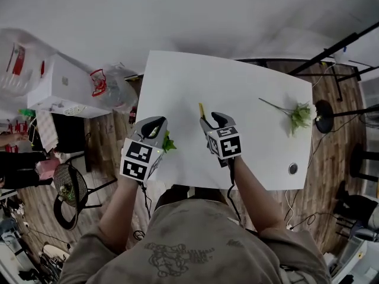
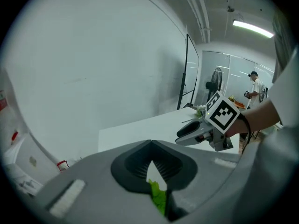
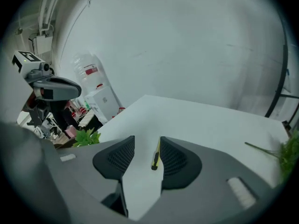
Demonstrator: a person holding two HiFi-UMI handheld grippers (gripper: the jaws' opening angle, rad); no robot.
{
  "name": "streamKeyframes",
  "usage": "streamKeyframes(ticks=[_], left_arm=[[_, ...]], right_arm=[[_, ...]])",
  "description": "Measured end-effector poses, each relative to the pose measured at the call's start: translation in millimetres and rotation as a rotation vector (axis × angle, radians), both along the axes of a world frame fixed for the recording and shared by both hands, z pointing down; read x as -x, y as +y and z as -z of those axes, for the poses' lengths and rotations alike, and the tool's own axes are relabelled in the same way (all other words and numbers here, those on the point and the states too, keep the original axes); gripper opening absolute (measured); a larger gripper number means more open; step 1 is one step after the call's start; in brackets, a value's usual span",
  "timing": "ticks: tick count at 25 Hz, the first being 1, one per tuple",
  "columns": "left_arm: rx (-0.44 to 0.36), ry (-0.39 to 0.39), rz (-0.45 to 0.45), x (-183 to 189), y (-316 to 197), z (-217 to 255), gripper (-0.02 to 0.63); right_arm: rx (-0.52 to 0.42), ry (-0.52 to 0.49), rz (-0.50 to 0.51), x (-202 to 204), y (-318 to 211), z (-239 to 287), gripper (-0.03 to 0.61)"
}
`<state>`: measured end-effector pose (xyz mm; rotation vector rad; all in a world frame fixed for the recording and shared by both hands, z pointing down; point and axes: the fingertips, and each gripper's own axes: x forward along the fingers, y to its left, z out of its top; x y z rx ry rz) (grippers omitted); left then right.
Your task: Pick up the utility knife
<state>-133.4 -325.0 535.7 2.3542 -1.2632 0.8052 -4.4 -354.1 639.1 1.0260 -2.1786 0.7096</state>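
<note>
**Item 1. Slim yellow-and-black utility knife** (image 1: 201,110): the task's thing. It is lying flat on the white rectangular bench (image 1: 237,81), left of the middle and toward the near edge. Its long axis is running near to far, tilted only slightly, with the dark end nearer the person.

**Item 2. Right gripper** (image 1: 213,122): it is hovering above the bench, just on the near side of the knife and pointing down and away. Its jaws are standing well apart with nothing clamped. In the right gripper view the knife (image 3: 155,157) is showing in the gap between the jaws (image 3: 145,143), beyond the tips and close along the right-hand pad. Its length is roughly in line with the way the gripper is pointing. Judgement: this hand is the nearer one, and it is needing a short reach forward and down, shifted a little right to centre the knife, so the jaws are closing across the narrow handle.

**Item 3. Left gripper** (image 1: 155,126): it is hanging further left, over the near-left part of the bench. Its jaws are drawn together at the tips and gripping nothing.

**Item 4. Small green leafy sprig** (image 1: 169,142): it is lying just right of the left gripper and showing through the sliver between its pads.

**Item 5. Green artificial stem with pale blossoms** (image 1: 299,116): it is resting far right, well apart from the knife.
</note>
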Motion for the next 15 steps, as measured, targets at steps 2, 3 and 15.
streamKeyframes(ticks=[2, 3, 15], left_arm=[[0.017, -0.014, 0.006, 4, 1, -11, 0.0], [0.023, -0.021, 0.007, 6, 0, -16, 0.0], [0.097, 0.025, 0.047, 22, 14, -45, 0.0]], right_arm=[[0.031, 0.009, -0.004, -1, 1, -17, 0.196], [0.044, 0.017, -0.005, -2, 1, -25, 0.196], [0.137, 0.106, -0.019, 4, -1, -92, 0.153]])
